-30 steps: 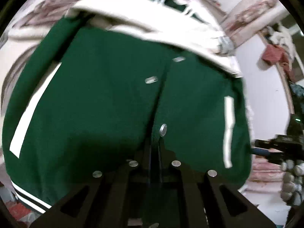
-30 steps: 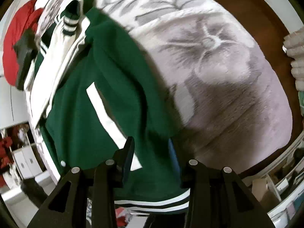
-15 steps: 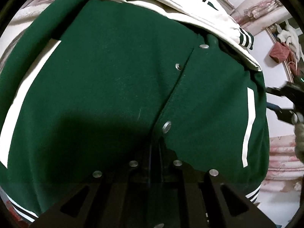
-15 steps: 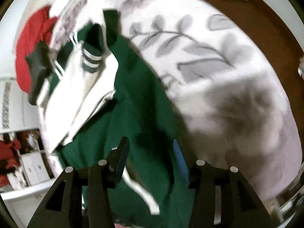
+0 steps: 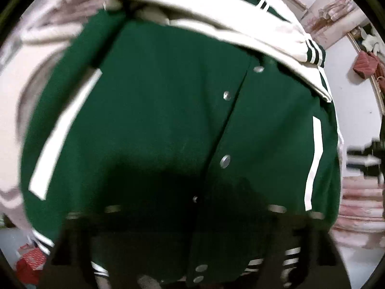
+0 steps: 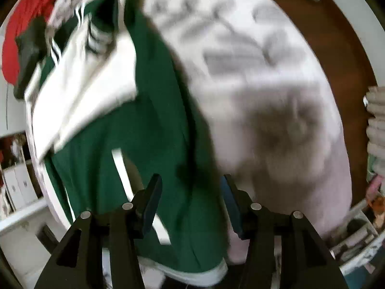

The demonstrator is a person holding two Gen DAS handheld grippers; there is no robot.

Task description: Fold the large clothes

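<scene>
A dark green varsity jacket (image 5: 168, 120) with white sleeves, white pocket stripes and silver snaps lies front up on a bed. It fills the left wrist view. My left gripper (image 5: 195, 216) is a dark blur low over the jacket's striped hem; its jaws are too blurred to read. In the right wrist view the jacket (image 6: 149, 125) lies to the left with a white sleeve (image 6: 84, 91) folded across it. My right gripper (image 6: 190, 192) is open and empty, its fingers straddling the jacket's right edge near the hem.
The bed has a pale floral cover (image 6: 276, 96) stretching right of the jacket, with a brown headboard or frame (image 6: 336, 36) beyond. A red garment (image 6: 19, 29) lies at the far left. Shelves and clutter (image 6: 16, 187) stand past the bed's edge.
The left gripper has pulled back, so the hem with its stripes now shows beneath it. The right gripper has swung over the jacket's right edge and stays open.
</scene>
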